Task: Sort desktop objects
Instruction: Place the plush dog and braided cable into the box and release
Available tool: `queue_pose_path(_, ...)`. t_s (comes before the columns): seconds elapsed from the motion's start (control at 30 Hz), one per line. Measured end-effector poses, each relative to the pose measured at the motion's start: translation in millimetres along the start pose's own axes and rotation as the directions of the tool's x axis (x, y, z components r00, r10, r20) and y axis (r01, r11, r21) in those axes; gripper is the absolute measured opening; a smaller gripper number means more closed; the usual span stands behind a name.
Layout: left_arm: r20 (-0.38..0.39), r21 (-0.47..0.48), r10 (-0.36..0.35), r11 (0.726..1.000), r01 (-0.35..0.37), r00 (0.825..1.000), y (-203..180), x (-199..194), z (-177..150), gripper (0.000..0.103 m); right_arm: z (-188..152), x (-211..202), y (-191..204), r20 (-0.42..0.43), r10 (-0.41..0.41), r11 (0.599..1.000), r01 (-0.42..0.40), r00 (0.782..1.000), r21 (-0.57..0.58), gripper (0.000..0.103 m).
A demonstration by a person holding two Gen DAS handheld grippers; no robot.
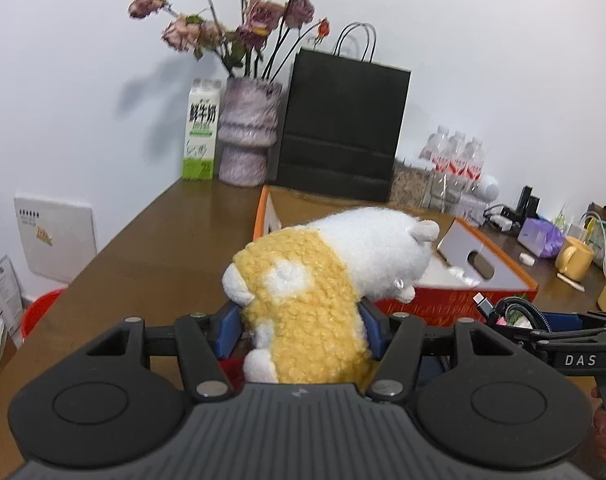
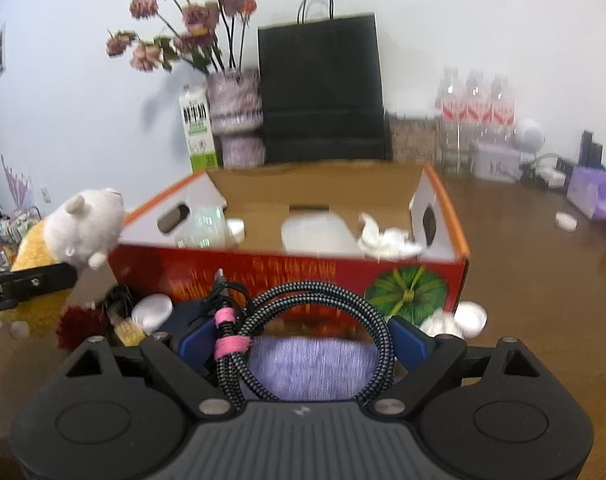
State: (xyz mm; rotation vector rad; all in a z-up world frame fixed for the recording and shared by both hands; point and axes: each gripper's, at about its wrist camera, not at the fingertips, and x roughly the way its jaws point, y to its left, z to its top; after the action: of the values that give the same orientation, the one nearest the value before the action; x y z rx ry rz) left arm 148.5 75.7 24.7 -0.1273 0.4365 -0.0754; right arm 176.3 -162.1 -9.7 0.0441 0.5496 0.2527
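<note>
My left gripper (image 1: 299, 328) is shut on a yellow and white plush toy (image 1: 323, 276) and holds it above the table, by the left front corner of an open orange cardboard box (image 1: 455, 300). The toy also shows at the left in the right wrist view (image 2: 75, 236). My right gripper (image 2: 303, 340) is shut on a coiled braided cable (image 2: 315, 320) with pink ties, held in front of the box (image 2: 287, 276). The box holds a clear bottle (image 2: 203, 228), a white container (image 2: 315, 232) and crumpled tissue (image 2: 387, 240).
A milk carton (image 1: 201, 132), a vase of dried flowers (image 1: 247, 132), a black paper bag (image 1: 343, 128) and water bottles (image 1: 455, 160) stand along the wall. A yellow mug (image 1: 575, 258) is at right. White lids (image 2: 469, 318), a brush (image 2: 123, 320) and a purple cloth (image 2: 315, 364) lie before the box.
</note>
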Motion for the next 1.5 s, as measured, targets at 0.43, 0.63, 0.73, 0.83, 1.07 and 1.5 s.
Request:
queue_pose_path(0.43, 0.080, 0.037, -0.051, 0.998, 0.048, 0.995, -28.9, 52.1, 71.9, 0.060, 73.6, 23.9, -14.9, 0.099, -0.022, 1.000, 0.022, 0.995, 0.003, 0.090)
queue_pose_path(0.63, 0.050, 0.041, -0.036, 0.999, 0.034, 0.998, -34.5, 99.0, 90.9, 0.060, 103.6, 62.2, -21.3, 0.093, -0.030, 1.000, 0.029, 0.995, 0.005, 0.090)
queue_pose_path(0.73, 0.022, 0.033, -0.020, 0.999, 0.019, 1.000, -31.5, 123.6, 97.4, 0.060, 115.3, 85.2, -27.3, 0.077, -0.036, 0.999, 0.035, 0.996, 0.014, 0.090)
queue_pose_path(0.83, -0.020, 0.005, -0.021, 1.000, 0.021, 1.000, -24.5, 146.7, 100.3, 0.060, 123.5, 108.7, -37.2, 0.052, -0.045, 0.998, 0.042, 0.998, 0.041, 0.090)
queue_pose_path(1.07, -0.143, 0.031, 0.052, 0.998, -0.048, 0.988, -23.4, 187.2, 86.8, 0.060, 119.6, 152.0, -47.1, -0.020, -0.043, 0.999, 0.044, 0.999, 0.025, 0.090)
queue_pose_path(1.5, -0.106, 0.116, 0.103, 0.989, -0.091, 0.989, -36.9, 183.2, 78.0, 0.103, 113.1, 142.0, -48.2, 0.003, -0.056, 0.998, 0.056, 0.998, 0.027, 0.103)
